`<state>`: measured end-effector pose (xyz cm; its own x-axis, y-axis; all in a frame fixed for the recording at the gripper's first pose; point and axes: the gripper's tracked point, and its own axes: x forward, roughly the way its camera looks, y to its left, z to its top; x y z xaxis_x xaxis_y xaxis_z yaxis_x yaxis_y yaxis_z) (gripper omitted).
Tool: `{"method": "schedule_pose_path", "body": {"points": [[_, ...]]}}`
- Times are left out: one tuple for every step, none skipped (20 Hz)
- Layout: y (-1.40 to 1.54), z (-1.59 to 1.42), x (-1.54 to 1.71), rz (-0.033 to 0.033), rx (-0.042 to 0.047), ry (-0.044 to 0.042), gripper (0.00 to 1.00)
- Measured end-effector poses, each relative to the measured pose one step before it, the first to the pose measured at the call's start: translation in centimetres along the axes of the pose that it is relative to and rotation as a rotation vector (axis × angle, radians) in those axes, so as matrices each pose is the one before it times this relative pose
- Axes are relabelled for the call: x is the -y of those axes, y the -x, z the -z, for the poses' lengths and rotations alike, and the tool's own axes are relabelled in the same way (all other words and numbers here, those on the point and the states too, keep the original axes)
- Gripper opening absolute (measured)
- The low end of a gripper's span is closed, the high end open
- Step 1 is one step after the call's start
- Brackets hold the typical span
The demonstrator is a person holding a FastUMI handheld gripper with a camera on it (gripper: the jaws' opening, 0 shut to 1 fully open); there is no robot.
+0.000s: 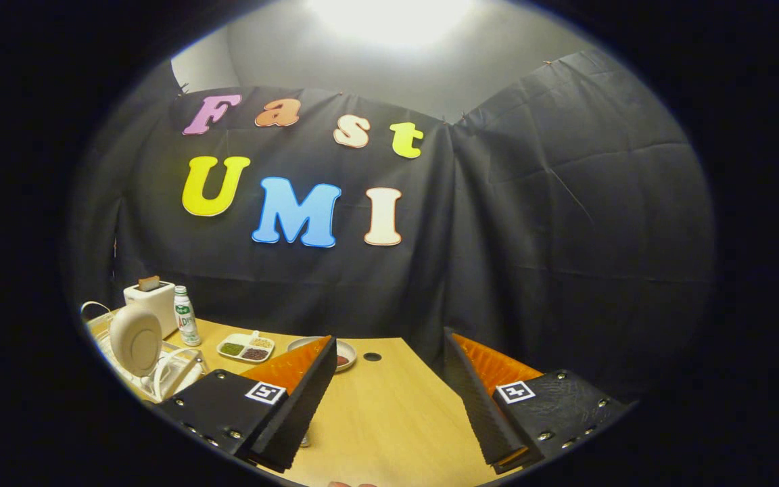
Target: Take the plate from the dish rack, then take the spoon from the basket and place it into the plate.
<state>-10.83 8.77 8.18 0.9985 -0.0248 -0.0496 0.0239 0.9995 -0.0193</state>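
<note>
The gripper [389, 399] hangs above a wooden table [389, 419] with its two fingers [295, 399] spread wide apart and nothing between them; bare tabletop shows in the gap. Off to the left of the left finger stands a white wire dish rack [159, 375], and a cream-coloured plate [136, 339] sits upright on its edge in the rack, its round back turned toward the camera. The plate is well apart from the fingers and nothing is touching it. Behind the rack, against the black cloth wall [531, 237], stands a white toaster [149, 297] with a brown slice poking out of its top, and just beside the toaster is a small white bottle [186, 325] with a green label. Nearer the middle of the table, beyond the left finger, lies a white divided dish [246, 348] with green, dark red and pale fillings in its sections. Next to it, partly hidden behind the tip of the left finger, is a shallow bowl [344, 355] with something reddish in it. A small dark round hole [372, 356] shows in the tabletop just past that bowl. I cannot make out a spoon or a basket on the table from here. A bright light [389, 17] glares on the grey wall above the cloth.
</note>
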Motion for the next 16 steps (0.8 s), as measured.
{"method": "schedule_pose_path", "body": {"points": [[0.817, -0.326, -1.865, -0.01925, -0.00953, 0.00294, 0.98], [0.717, -0.463, -2.044, -0.02588, -0.00886, -0.00224, 0.98], [0.617, -0.272, -2.263, -0.03323, -0.00629, -0.00599, 0.98], [0.354, -0.266, -2.017, -0.03177, -0.00534, -0.00573, 0.98], [0.336, -0.154, -2.462, -0.03944, -0.00563, -0.00587, 0.98], [0.164, -0.15, -2.261, -0.03348, -0.00836, -0.00622, 0.98], [-0.025, 0.132, -2.312, -0.03218, -0.01282, -0.00707, 0.98], [-0.111, 0.015, -2.187, -0.02671, -0.01504, -0.00672, 0.98], [-0.198, 0.215, -2.06, -0.02217, -0.01724, -0.0042, 0.98], [-0.264, 0.126, -2.163, -0.02638, -0.01802, -0.00259, 0.98], [-0.259, 0.145, -2.266, -0.02671, -0.01699, -0.0022, 0.98], [-0.48, 0.032, -1.941, -0.02257, -0.0153, -0.00313, 0.98], [-0.541, 0.205, -1.807, -0.02164, -0.01165, -0.00732, 0.98], [-0.651, 0.048, -1.764, -0.02013, -0.00861, -0.01335, 0.98], [-0.691, 0.325, -1.45, -0.011, -0.01008, -0.0153, 0.98], [-0.748, 0.399, -0.978, 0.00087, -0.01646, -0.01332, 0.98]]}}
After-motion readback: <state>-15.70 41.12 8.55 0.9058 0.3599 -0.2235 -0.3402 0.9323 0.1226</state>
